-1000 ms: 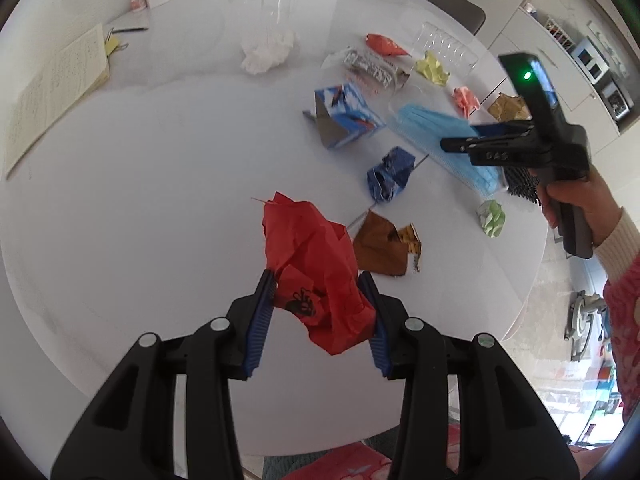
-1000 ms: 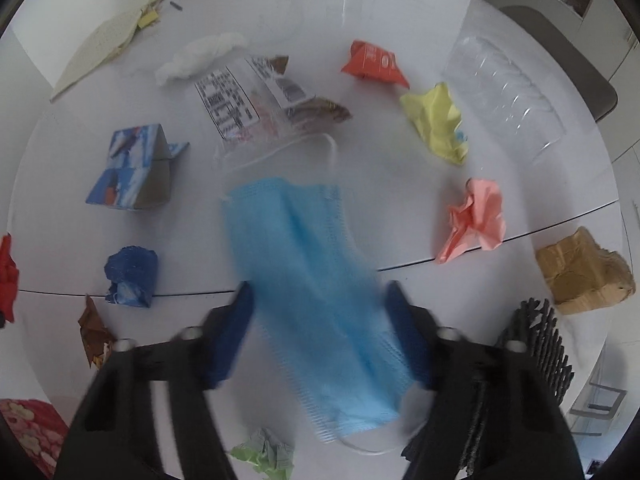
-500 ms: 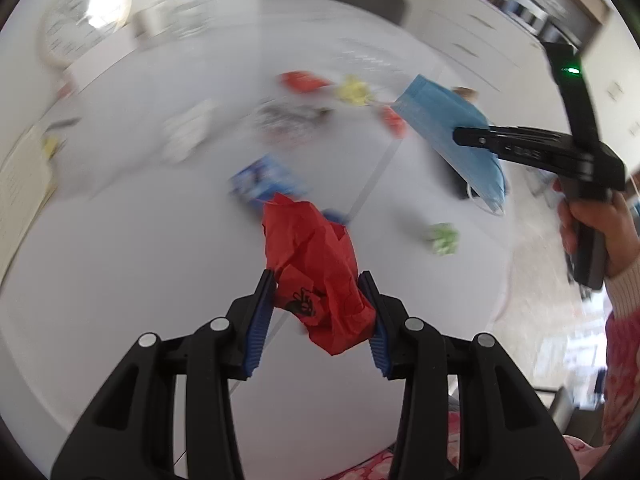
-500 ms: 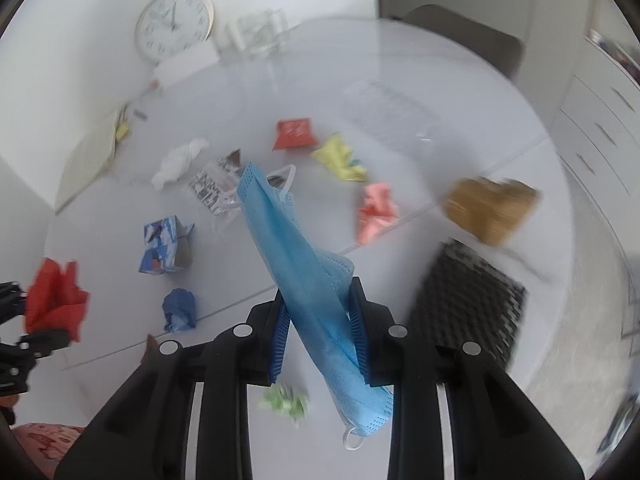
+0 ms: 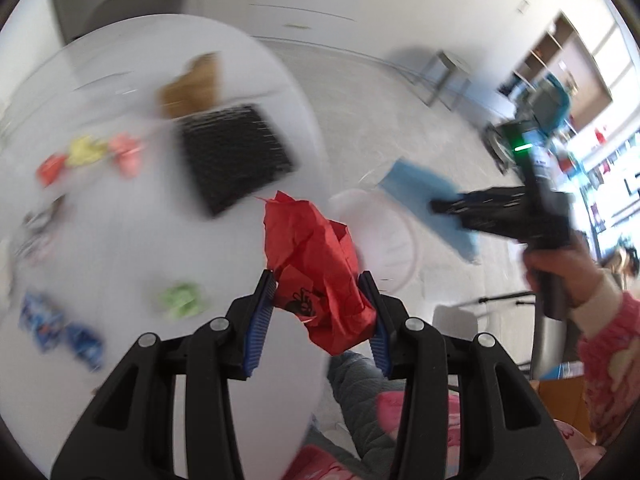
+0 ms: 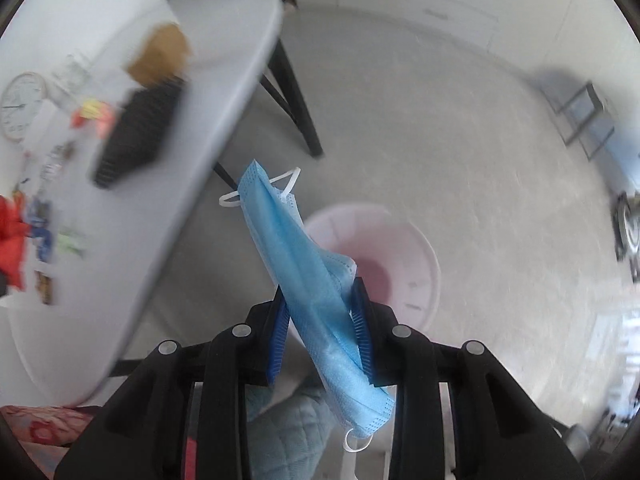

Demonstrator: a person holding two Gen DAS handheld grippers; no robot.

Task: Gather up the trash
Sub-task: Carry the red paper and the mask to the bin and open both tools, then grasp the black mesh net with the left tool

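Both grippers swung off the table: left (image 5: 320, 304) pinches crumpled red paper (image 5: 316, 264), right (image 6: 322, 320) pinches pleated blue mask (image 6: 296, 264).

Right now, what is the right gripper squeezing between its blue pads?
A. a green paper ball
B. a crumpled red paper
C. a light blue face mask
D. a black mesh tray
C: the right gripper is shut on the light blue face mask, which hangs over the pale pink bin on the floor.
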